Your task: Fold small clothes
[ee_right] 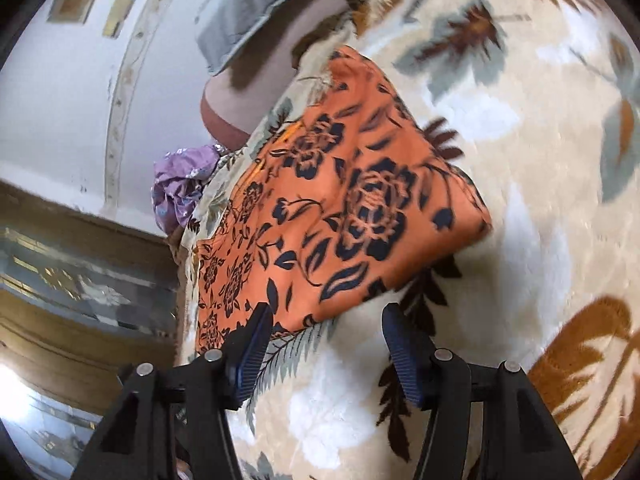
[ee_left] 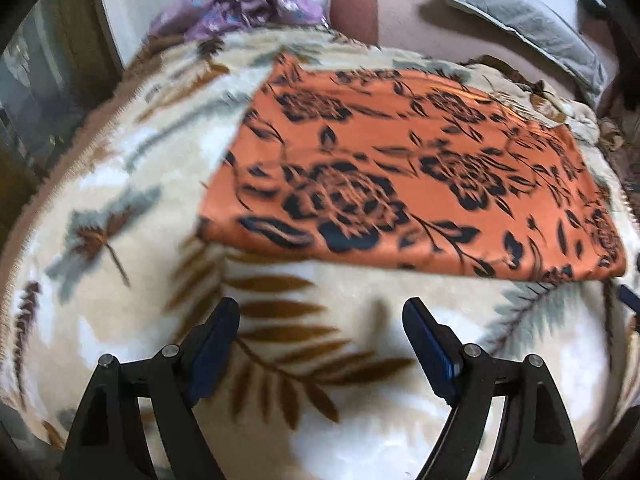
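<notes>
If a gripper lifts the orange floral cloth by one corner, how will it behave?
The orange floral cloth lies flat and thin, so it will probably drape limply. Its faint sheen suggests slippery fabric, so layers may slide apart. The plush blanket might drag on it slightly.

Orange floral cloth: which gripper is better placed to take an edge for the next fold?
Probably right. The right gripper has its jaws open at the orange floral cloth, one tip over its edge. The left gripper, also open, hovers over bare blanket, short of it.

Purple garment (ee_left: 236, 0) cut off by frame top; blanket (ee_left: 120, 184) motion-blurred.
</notes>
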`<control>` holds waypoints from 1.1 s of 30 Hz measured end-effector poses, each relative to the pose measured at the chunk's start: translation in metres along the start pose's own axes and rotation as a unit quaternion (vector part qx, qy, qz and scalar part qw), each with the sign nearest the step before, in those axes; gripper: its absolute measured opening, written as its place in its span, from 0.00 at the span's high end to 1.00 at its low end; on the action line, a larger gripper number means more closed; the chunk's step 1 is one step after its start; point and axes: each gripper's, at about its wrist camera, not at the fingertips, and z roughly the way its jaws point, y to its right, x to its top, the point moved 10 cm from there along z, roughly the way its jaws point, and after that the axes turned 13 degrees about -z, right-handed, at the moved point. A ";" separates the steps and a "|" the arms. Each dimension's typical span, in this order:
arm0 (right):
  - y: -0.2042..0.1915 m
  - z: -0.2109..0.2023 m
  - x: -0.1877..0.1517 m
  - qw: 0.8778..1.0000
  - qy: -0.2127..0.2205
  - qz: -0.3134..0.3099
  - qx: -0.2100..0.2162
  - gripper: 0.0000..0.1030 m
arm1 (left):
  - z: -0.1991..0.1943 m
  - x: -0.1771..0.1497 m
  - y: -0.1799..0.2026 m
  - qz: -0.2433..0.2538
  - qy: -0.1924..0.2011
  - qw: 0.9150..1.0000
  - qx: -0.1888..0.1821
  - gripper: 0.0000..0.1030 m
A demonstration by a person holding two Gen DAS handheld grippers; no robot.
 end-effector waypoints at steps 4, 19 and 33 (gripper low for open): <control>0.014 0.021 -0.004 0.999 -0.023 0.040 0.006 0.40 | 0.014 -0.001 0.011 -0.043 -0.051 0.995 -0.075 0.16; 0.020 0.048 0.036 0.999 0.028 0.032 -0.007 0.39 | 0.039 0.066 0.002 -0.239 -0.029 0.943 -0.230 0.13; 0.020 0.075 0.071 0.996 0.083 0.002 -0.045 0.79 | 0.051 0.083 -0.014 -0.258 0.024 0.944 -0.205 0.76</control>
